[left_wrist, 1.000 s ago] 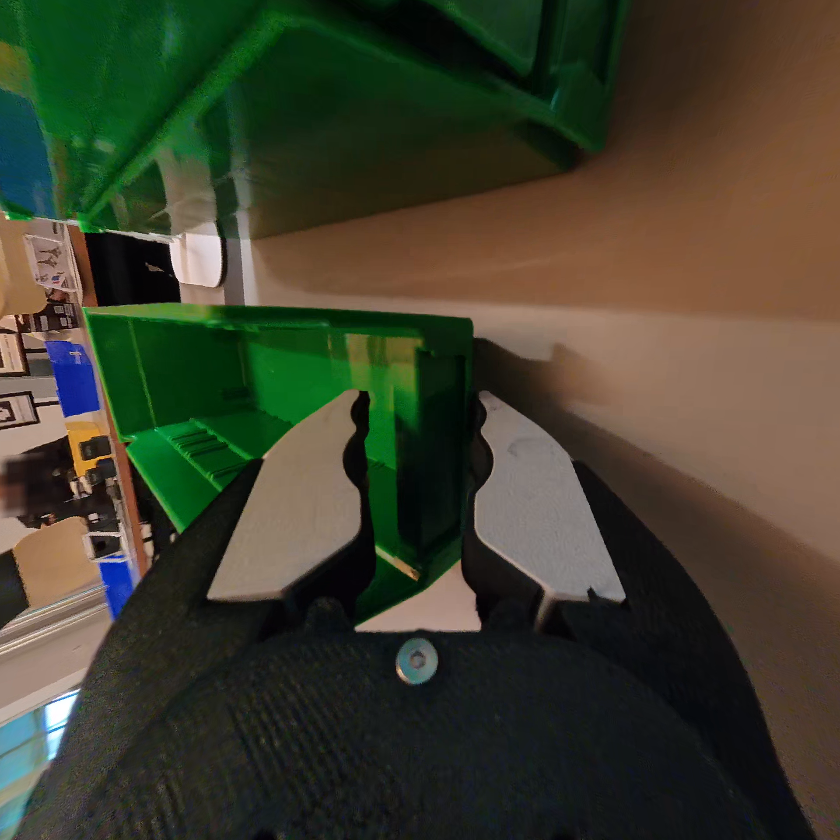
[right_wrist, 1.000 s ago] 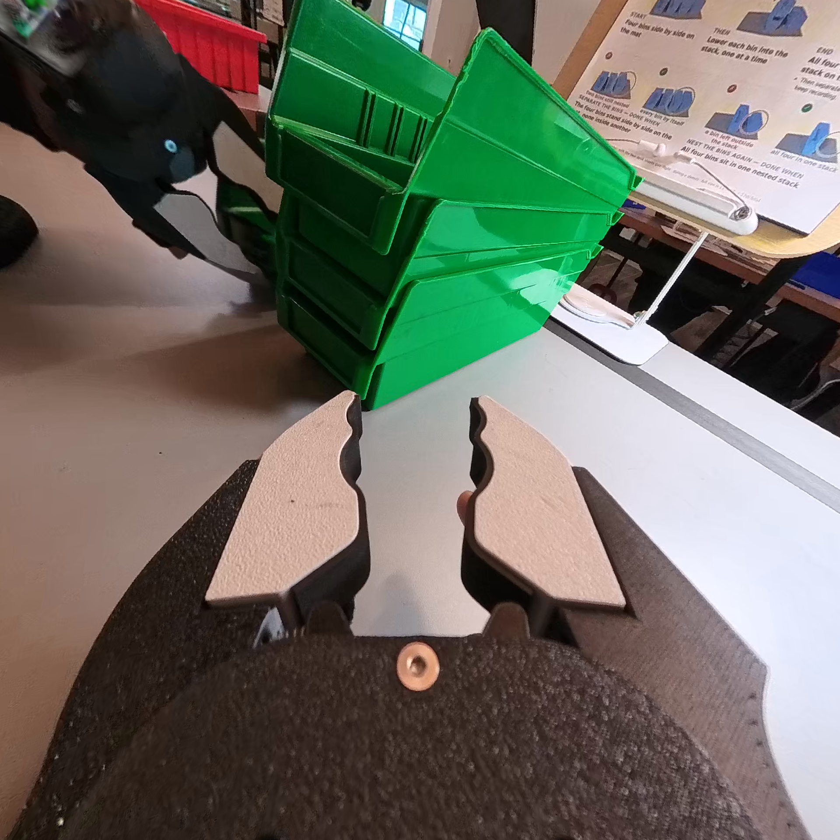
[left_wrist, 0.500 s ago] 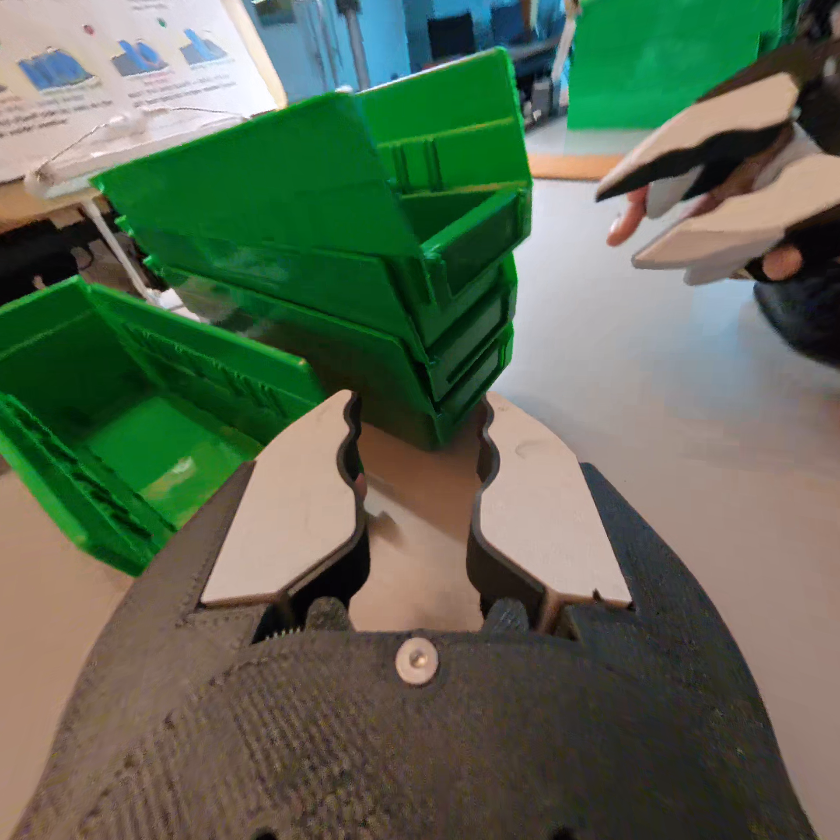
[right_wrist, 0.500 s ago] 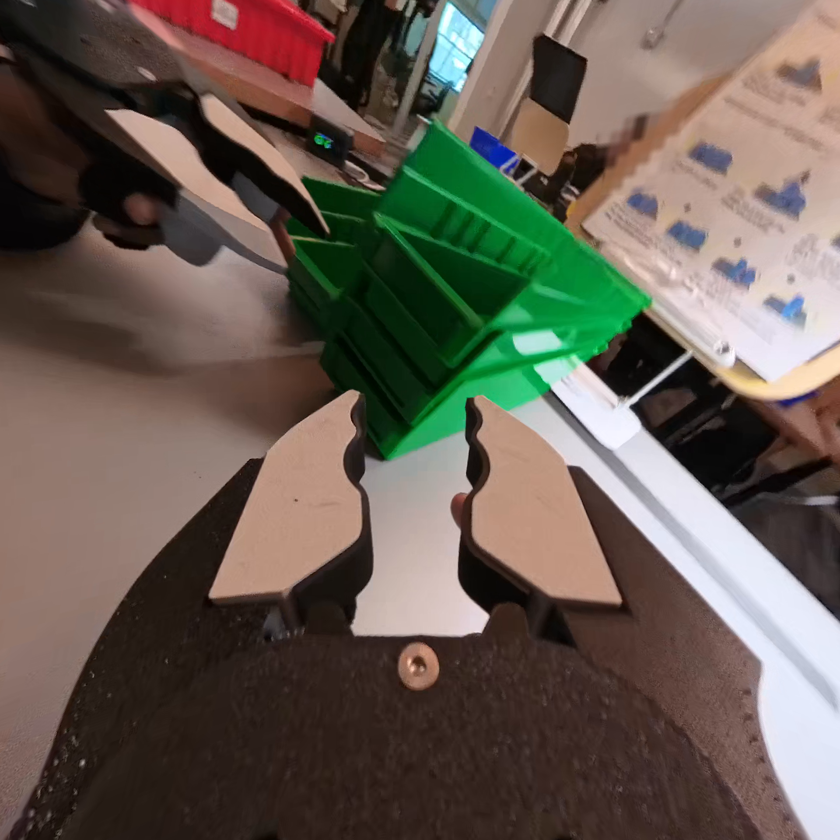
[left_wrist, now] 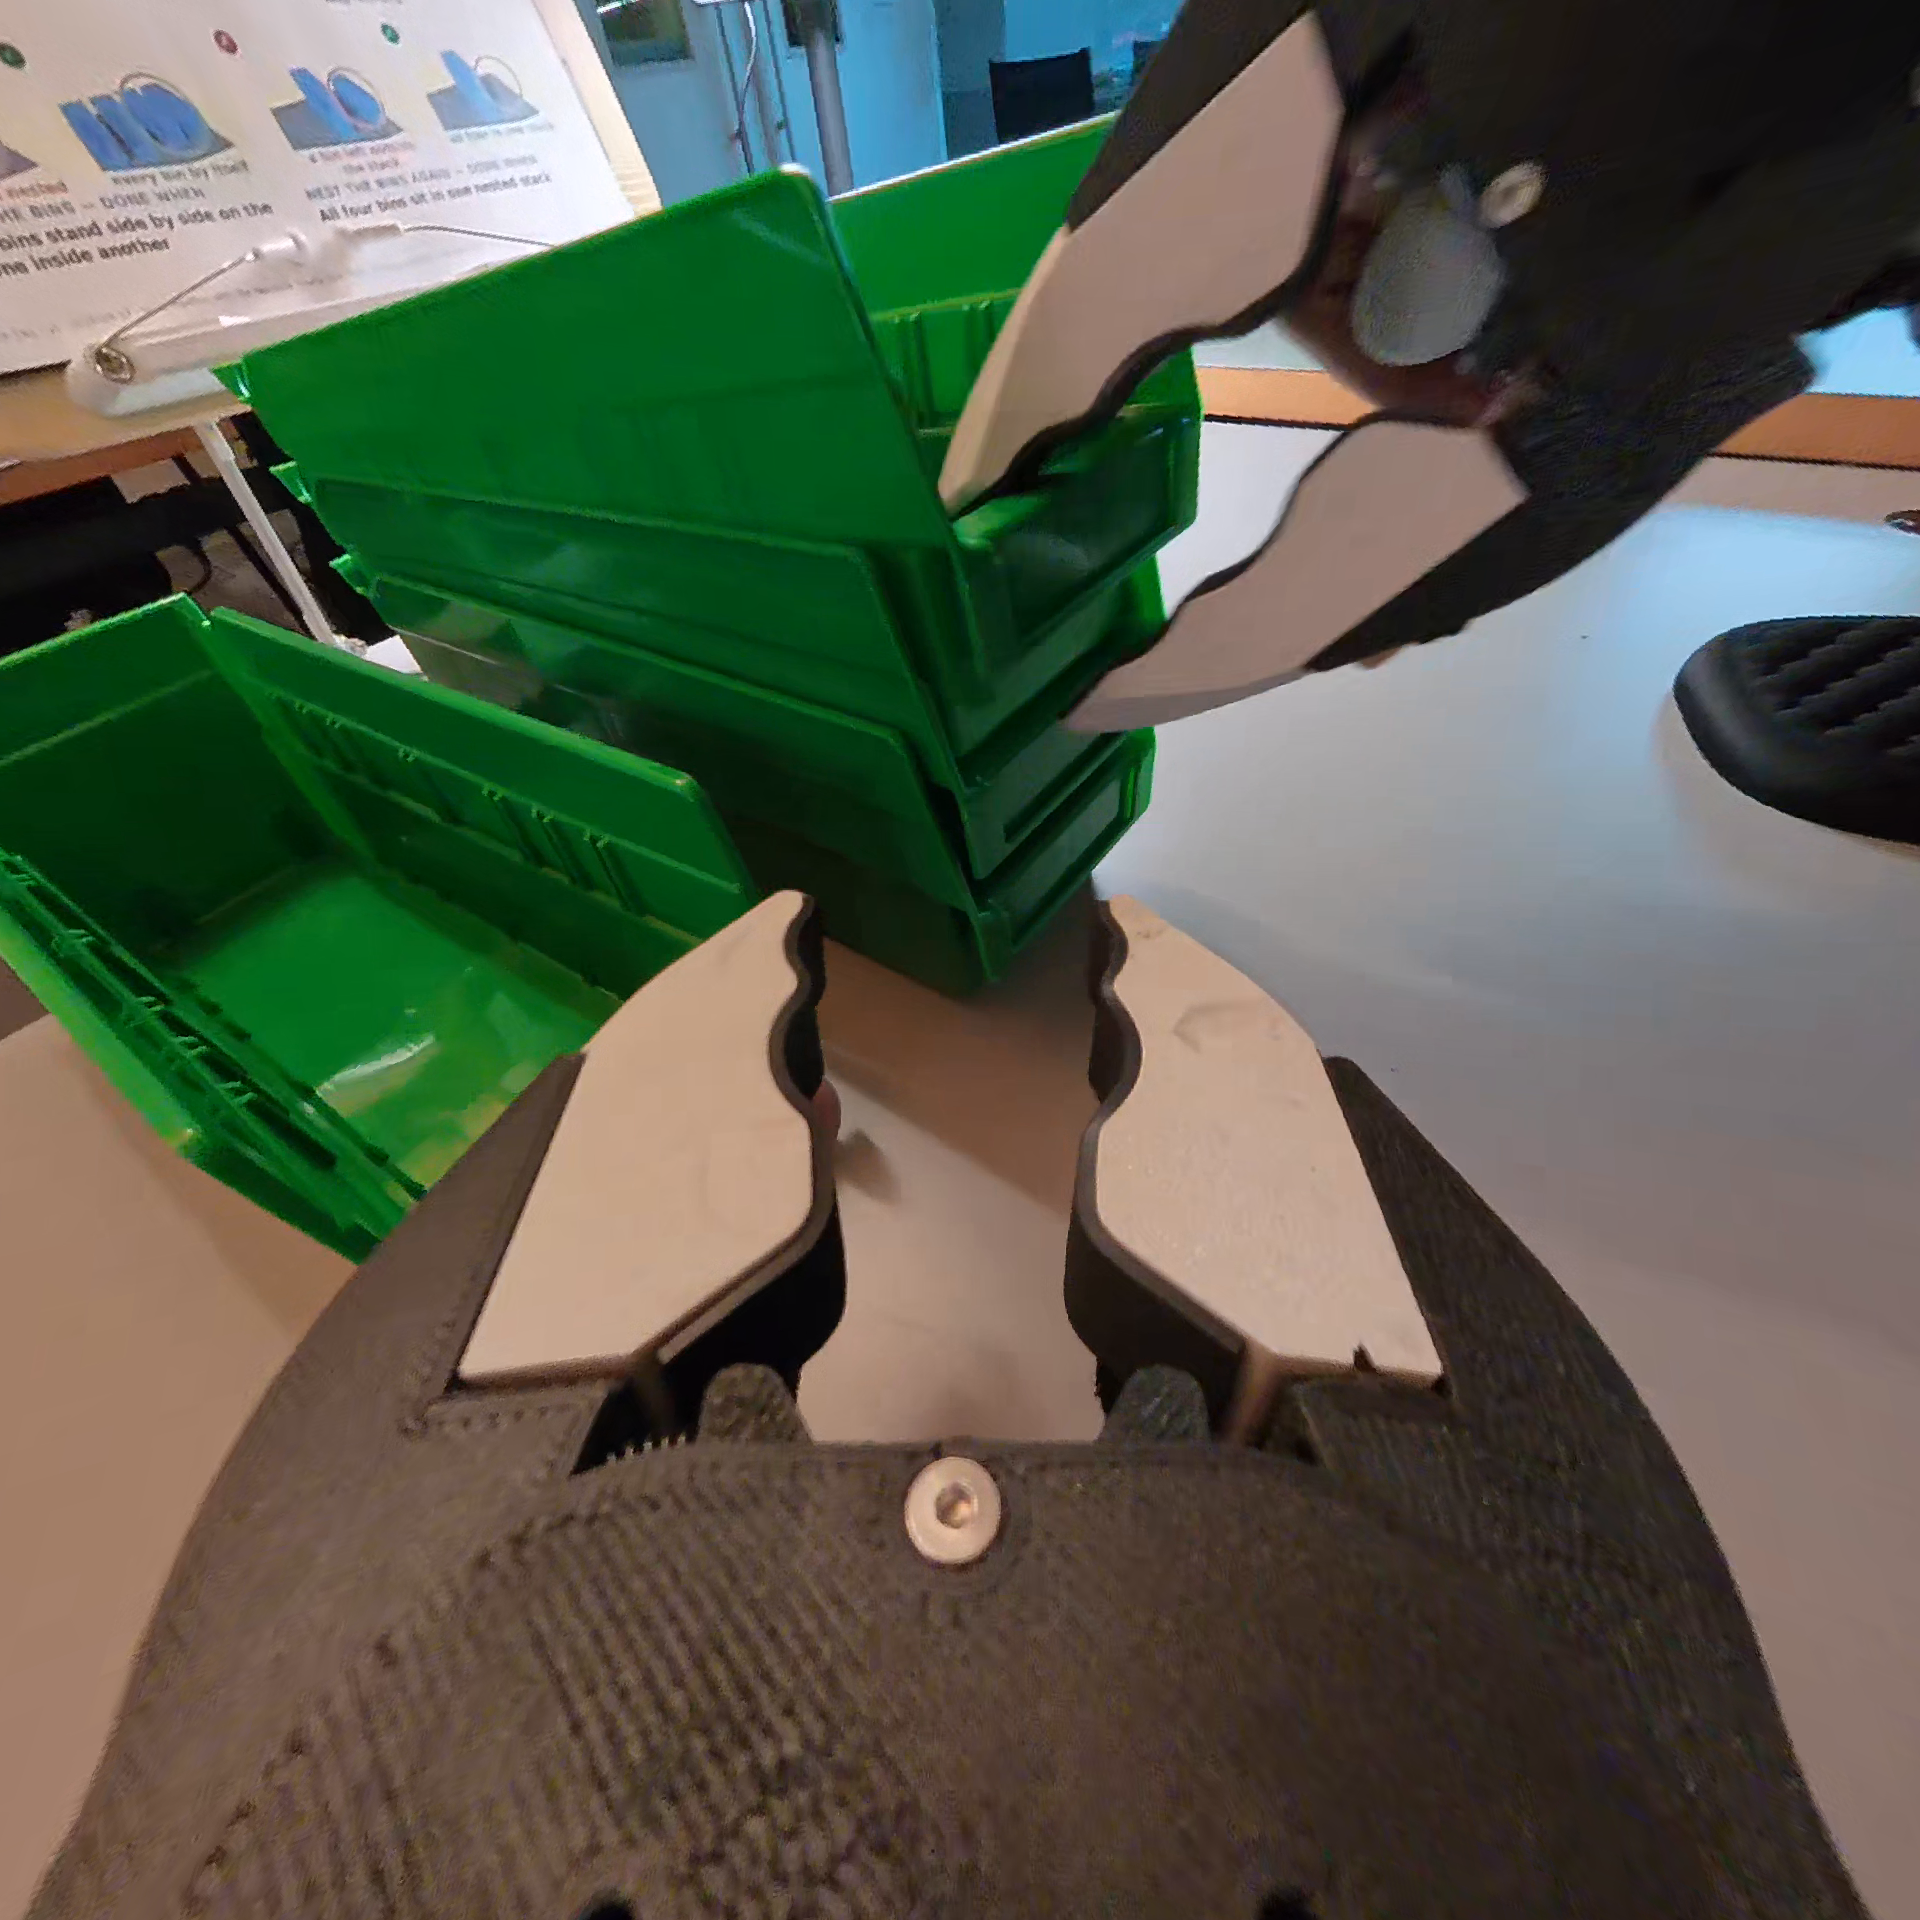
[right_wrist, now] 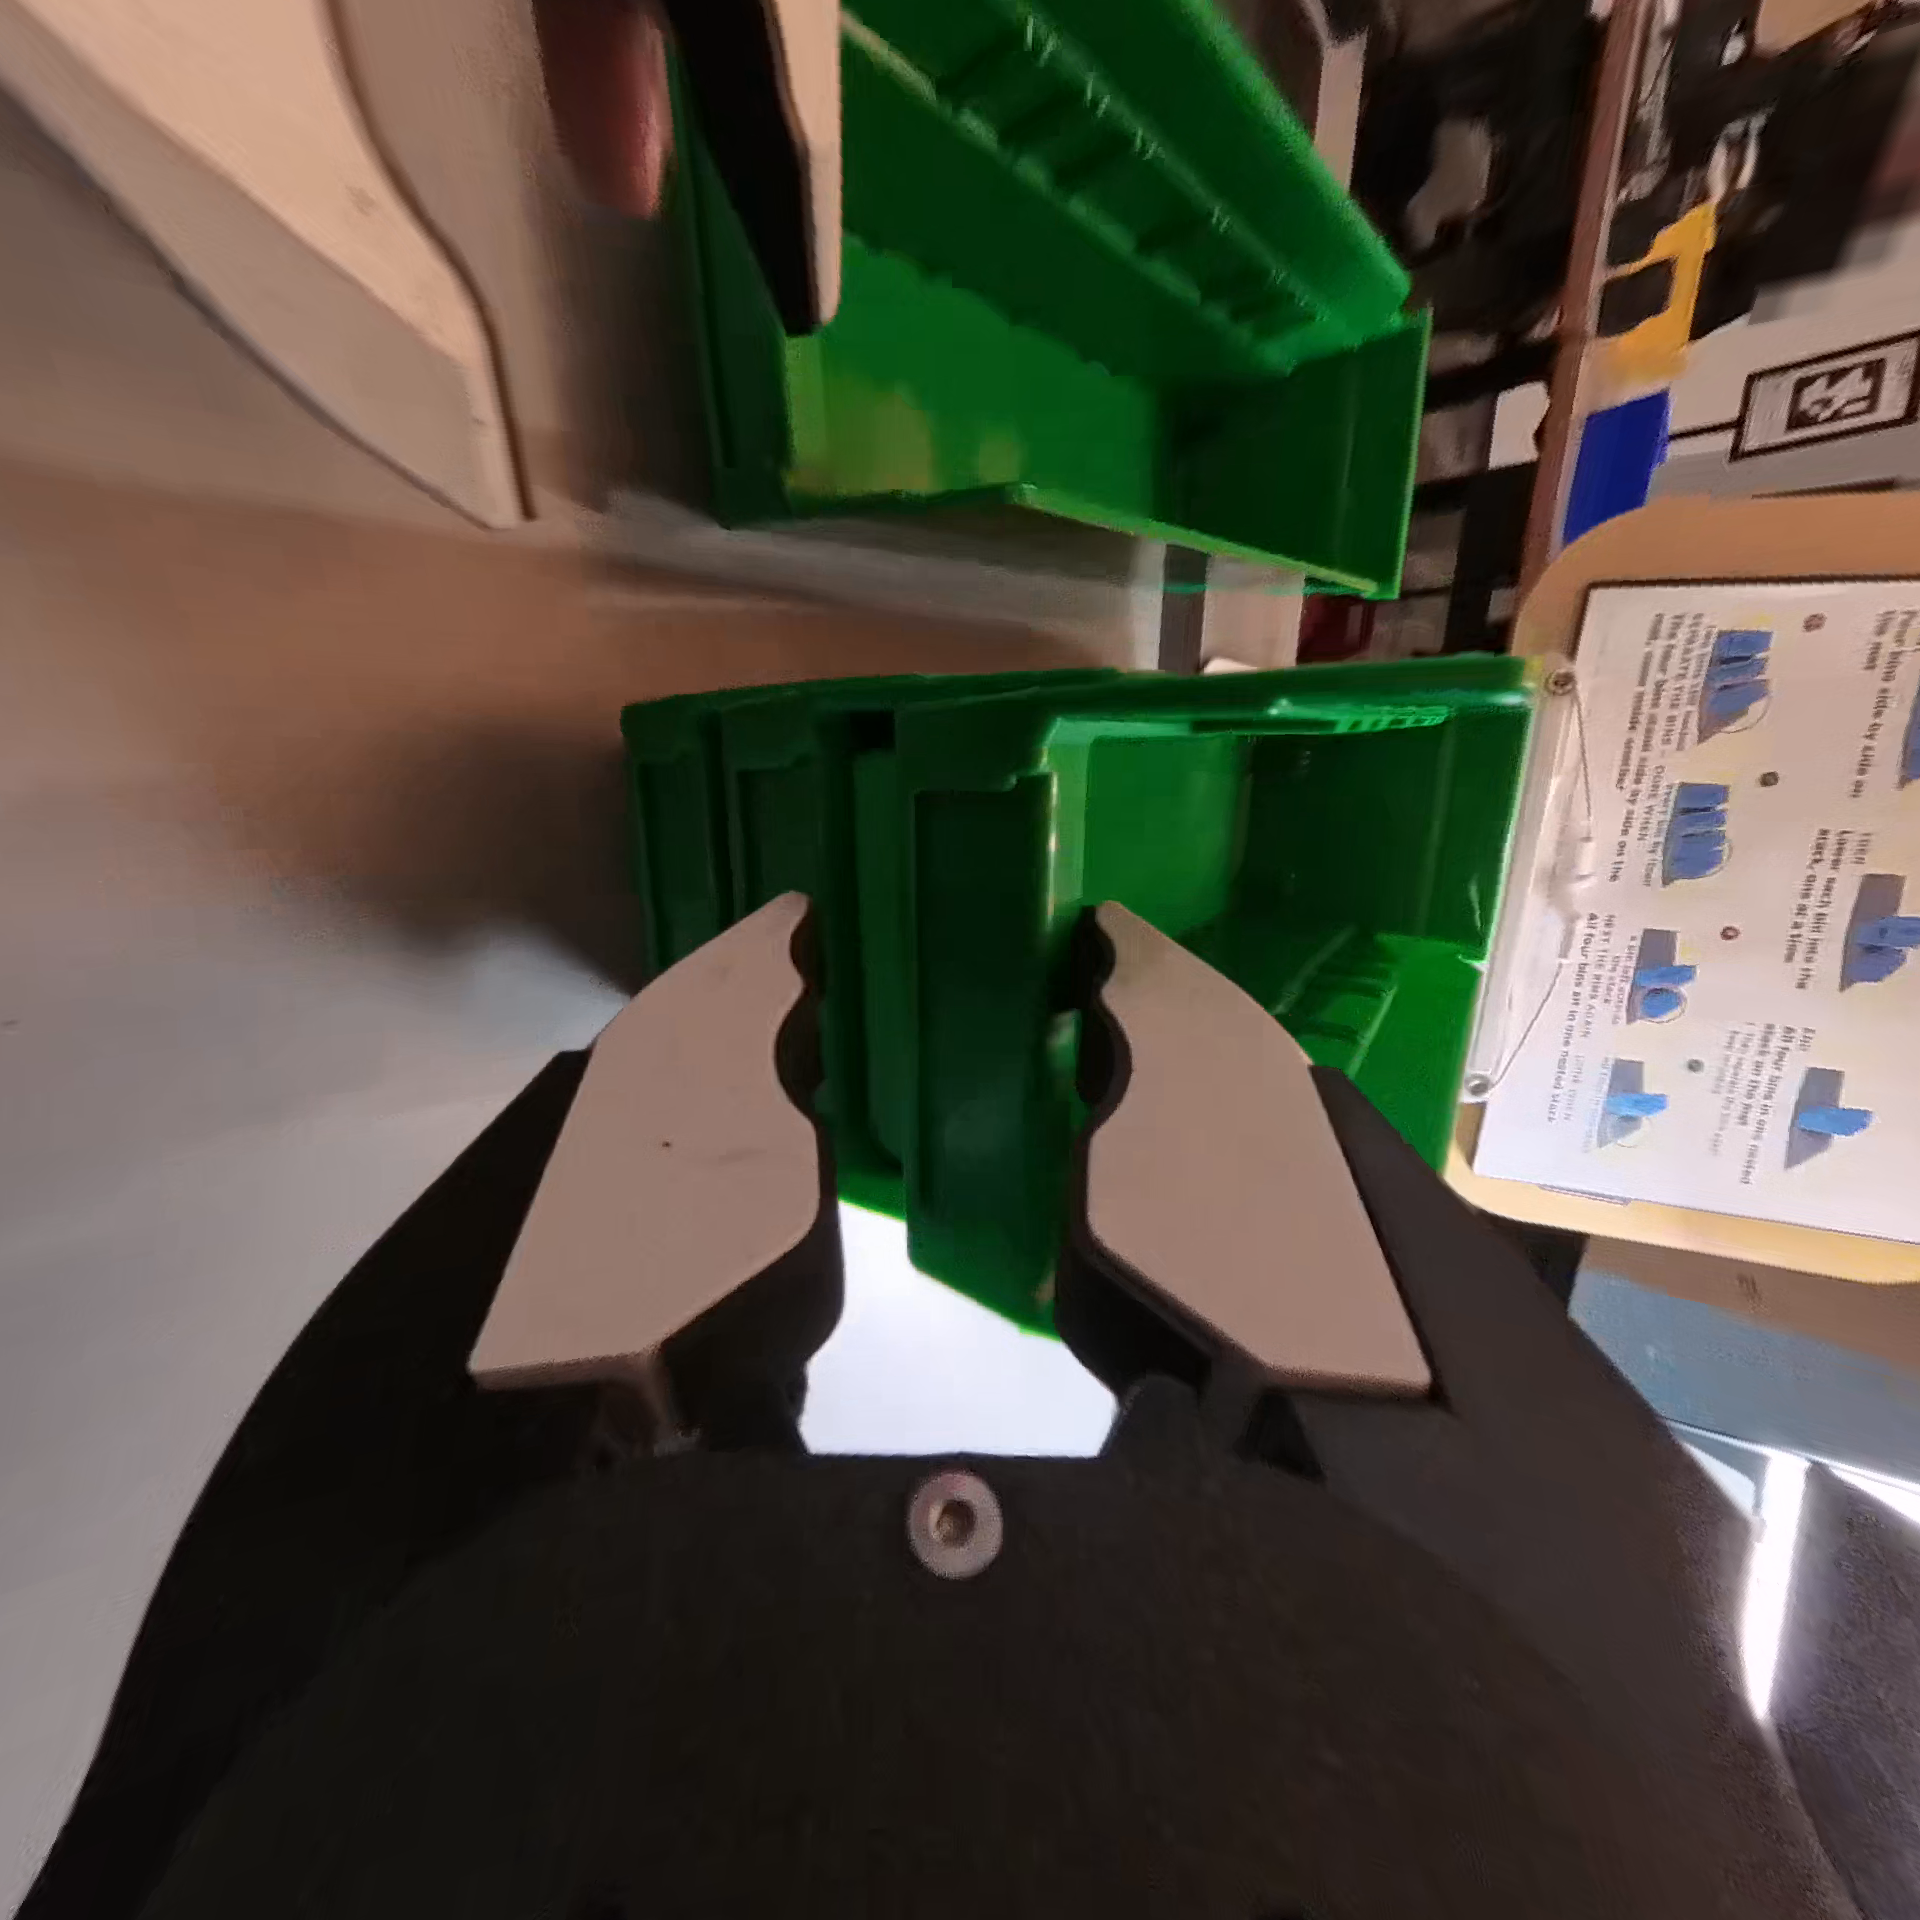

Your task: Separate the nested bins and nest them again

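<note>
While viewed from both wrists: green bins on a pale bench (left_wrist: 1507, 987).
Nested stack (left_wrist: 727, 582): three green bins, one inside another, on the bench; top bin (left_wrist: 582, 395) tilted, its back raised.
Loose bin (left_wrist: 312, 935): single, green, just left of the stack on the bench, leaning, open side toward the left wrist camera.
Right gripper (left_wrist: 1049, 592): jaws wide, set around the front lip of the top bin, one finger above the lip, the other below; contact not clear.
Right gripper, own view (right_wrist: 945, 925): front lip of the top bin (right_wrist: 977, 1039) between the spread fingers.
Left gripper (left_wrist: 951, 914): jaws wide, holding nothing, above the bench just before the stack's lower front corner.
Instruction sheet (left_wrist: 260, 156): on a board behind the bins, blue pictures.
Black pad (left_wrist: 1808, 727): on the bench, far right.
</note>
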`<act>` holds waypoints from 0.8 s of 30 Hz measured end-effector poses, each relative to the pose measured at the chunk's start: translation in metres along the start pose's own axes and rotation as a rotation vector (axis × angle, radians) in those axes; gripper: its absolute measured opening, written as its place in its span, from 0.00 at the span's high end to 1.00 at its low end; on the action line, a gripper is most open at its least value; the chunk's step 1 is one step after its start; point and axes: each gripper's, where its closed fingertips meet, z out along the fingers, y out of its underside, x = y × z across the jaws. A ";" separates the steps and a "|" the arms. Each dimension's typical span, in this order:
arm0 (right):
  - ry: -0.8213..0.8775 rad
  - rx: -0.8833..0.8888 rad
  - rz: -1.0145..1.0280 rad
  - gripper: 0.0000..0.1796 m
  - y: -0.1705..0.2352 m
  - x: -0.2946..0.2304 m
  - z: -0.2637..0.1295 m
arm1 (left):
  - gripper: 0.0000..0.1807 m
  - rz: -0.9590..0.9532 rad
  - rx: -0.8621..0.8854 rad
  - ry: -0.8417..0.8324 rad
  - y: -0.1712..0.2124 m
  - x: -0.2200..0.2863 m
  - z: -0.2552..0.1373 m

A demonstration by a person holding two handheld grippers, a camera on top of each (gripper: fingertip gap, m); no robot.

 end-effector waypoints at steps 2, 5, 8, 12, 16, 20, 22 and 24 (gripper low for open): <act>-0.005 -0.041 -0.016 0.79 0.000 0.002 0.006 | 0.73 -0.001 0.006 0.011 -0.001 0.003 -0.001; -0.052 -0.061 0.004 0.82 -0.002 0.002 0.006 | 0.73 -0.009 0.008 0.016 -0.002 0.003 -0.002; -0.069 -0.056 0.015 0.82 -0.001 0.002 0.005 | 0.73 -0.016 0.010 0.011 -0.002 0.002 -0.002; -0.079 -0.041 0.025 0.82 -0.002 0.006 0.002 | 0.72 -0.013 0.018 -0.010 -0.003 -0.001 -0.003; -0.107 -0.024 0.047 0.82 -0.004 0.015 -0.004 | 0.72 -0.008 0.009 -0.022 0.000 -0.002 -0.001; -0.158 -0.018 0.070 0.82 -0.007 0.026 -0.011 | 0.72 -0.002 -0.006 -0.017 0.004 0.000 0.001; -0.185 -0.021 0.073 0.82 -0.009 0.032 -0.014 | 0.72 0.001 -0.009 -0.015 0.004 0.000 0.002; -0.217 -0.023 0.079 0.82 -0.012 0.039 -0.018 | 0.72 0.005 -0.007 -0.017 0.004 0.001 0.001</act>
